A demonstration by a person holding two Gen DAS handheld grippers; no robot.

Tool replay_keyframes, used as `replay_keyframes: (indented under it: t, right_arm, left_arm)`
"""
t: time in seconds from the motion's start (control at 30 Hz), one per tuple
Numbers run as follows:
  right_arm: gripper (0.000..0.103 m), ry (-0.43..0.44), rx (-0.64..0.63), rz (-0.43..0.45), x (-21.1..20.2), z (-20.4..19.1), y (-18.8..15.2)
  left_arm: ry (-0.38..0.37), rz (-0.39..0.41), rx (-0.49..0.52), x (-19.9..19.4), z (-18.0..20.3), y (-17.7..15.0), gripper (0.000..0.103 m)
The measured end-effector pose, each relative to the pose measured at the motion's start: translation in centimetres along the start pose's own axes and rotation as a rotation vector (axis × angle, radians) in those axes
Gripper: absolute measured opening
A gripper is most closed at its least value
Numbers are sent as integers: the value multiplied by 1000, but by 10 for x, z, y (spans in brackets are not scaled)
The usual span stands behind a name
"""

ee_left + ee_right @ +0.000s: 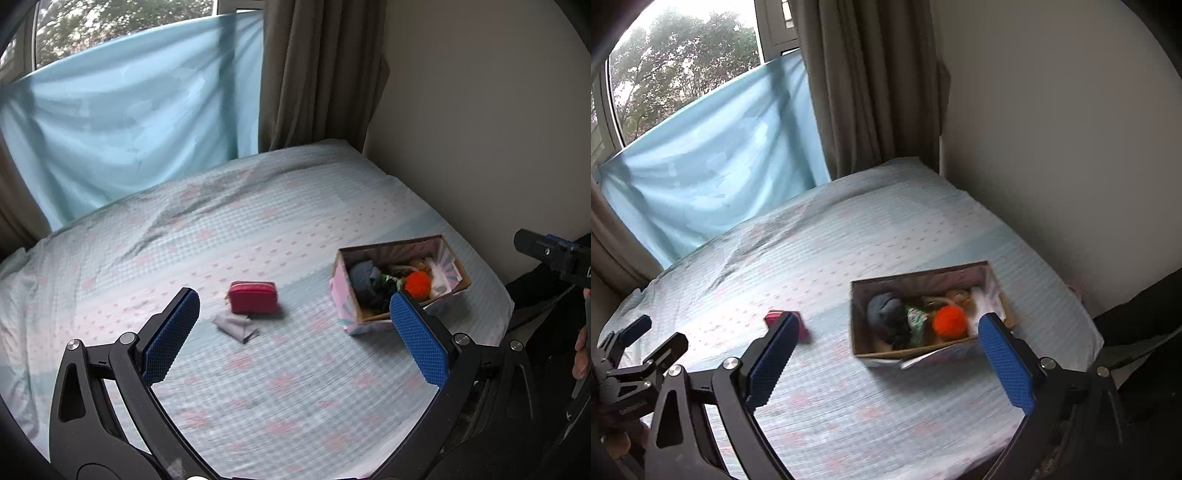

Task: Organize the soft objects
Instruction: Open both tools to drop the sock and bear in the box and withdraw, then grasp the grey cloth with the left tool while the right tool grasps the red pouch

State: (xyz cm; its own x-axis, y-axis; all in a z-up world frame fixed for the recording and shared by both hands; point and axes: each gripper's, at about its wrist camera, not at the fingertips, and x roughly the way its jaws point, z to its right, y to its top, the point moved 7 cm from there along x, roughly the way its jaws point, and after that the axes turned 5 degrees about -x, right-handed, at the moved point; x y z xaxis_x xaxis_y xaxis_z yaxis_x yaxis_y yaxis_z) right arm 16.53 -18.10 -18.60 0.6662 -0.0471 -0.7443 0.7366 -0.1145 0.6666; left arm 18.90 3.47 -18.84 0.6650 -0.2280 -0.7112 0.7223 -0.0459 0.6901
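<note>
Looking down at the bed [295,387] through both wrist cams, and most of the job seems done. The cardboard box [341,291] at centre right of the left view already holds a dark sock-like bundle, an orange pompom [417,282] and some other soft bits I can't make out.

Two things are left out on the sheet: a red pouch [253,297] just left of centre in the left view, and a small grey folded cloth [236,326] touching its near edge.

My left gripper [293,310] is spread wide with nothing in it, hovering above the sheet. The right gripper [886,328] is also wide and empty, and it's framed on the box, with the pouch [803,330] half hidden behind its left finger.

What matters for the next grab: the pouch and cloth sit ahead of the left gripper and a bit left of its centreline, well apart from the box. The pouch's long side runs left-right across the frame. So I reckon the left hand is the one to use, nudging left and dropping down, fingers straddling the short width.
</note>
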Motion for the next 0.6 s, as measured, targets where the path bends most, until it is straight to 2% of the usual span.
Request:
replay_keyframes:
  t: [0.3, 0.6]
  right_arm:
    - [97, 46, -58, -23, 14, -75, -1]
    - [97, 170, -193, -103, 76, -146, 12]
  left_arm:
    - [-22, -59, -15, 19, -71, -16, 102]
    - [-35, -158, -35, 71, -118, -33, 102]
